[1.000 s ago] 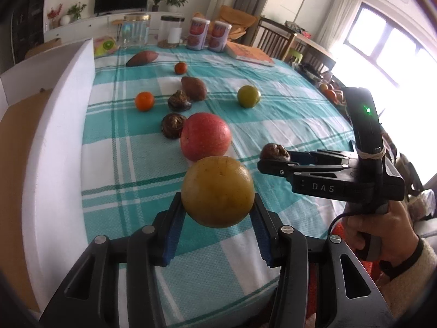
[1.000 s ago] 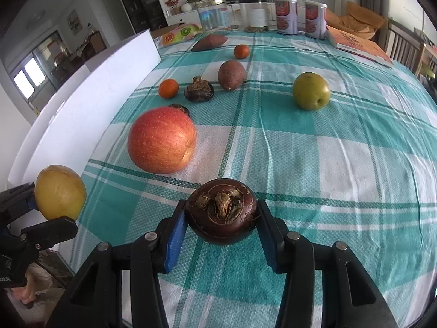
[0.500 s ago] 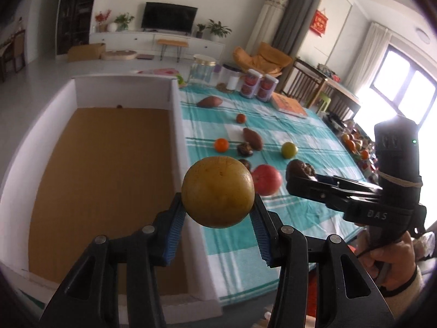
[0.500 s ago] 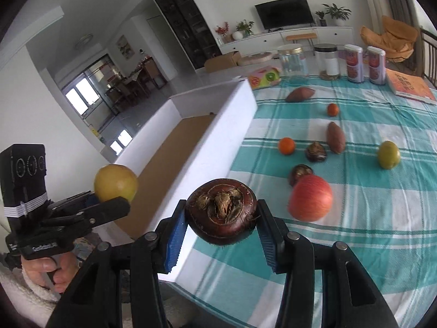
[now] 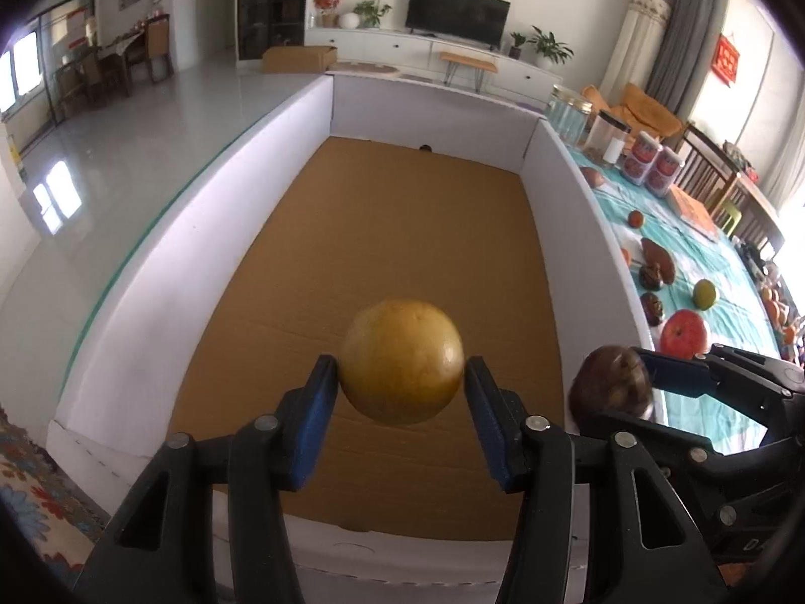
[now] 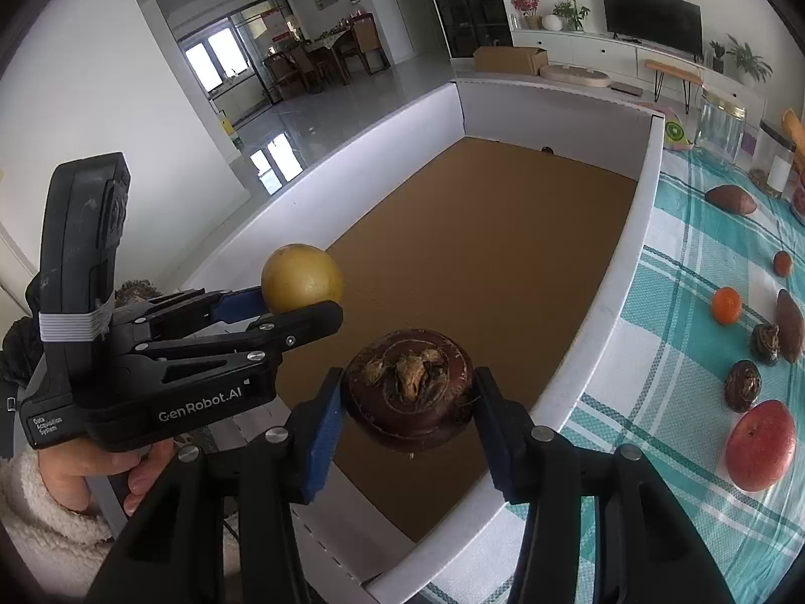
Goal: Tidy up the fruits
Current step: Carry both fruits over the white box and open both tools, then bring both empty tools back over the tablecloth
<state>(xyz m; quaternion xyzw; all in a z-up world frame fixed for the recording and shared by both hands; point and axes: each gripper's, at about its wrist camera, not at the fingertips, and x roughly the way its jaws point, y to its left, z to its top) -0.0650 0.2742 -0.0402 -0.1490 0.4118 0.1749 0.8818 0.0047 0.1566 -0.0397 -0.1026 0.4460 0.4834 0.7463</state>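
A yellow round fruit (image 5: 401, 361) sits between the blue pads of my left gripper (image 5: 400, 373), whose jaws are opening; a thin gap shows at the right pad. A dark brown water chestnut (image 6: 410, 397) sits in my right gripper (image 6: 408, 383), whose jaws are opening too, with slits on both sides. Both grippers hover over the near end of a white-walled box (image 5: 151, 277) with a brown cardboard floor (image 6: 478, 251). The right wrist view shows the left gripper (image 6: 302, 298) with the yellow fruit (image 6: 302, 278) at its tips. The left wrist view shows the right gripper (image 5: 611, 388) at the right.
Right of the box lies a teal plaid tablecloth (image 6: 669, 312) with a red apple (image 6: 759, 445), an orange (image 6: 726, 305), more water chestnuts (image 6: 742, 385), a sweet potato (image 6: 730, 200) and a green fruit (image 5: 704, 294). Glass jars (image 6: 719, 121) stand at the back. A hand (image 6: 100, 463) grips the left tool.
Both grippers swung left from above the tablecloth to above the box, carrying their fruits. Their jaws have widened, and the pads have come off the fruits.
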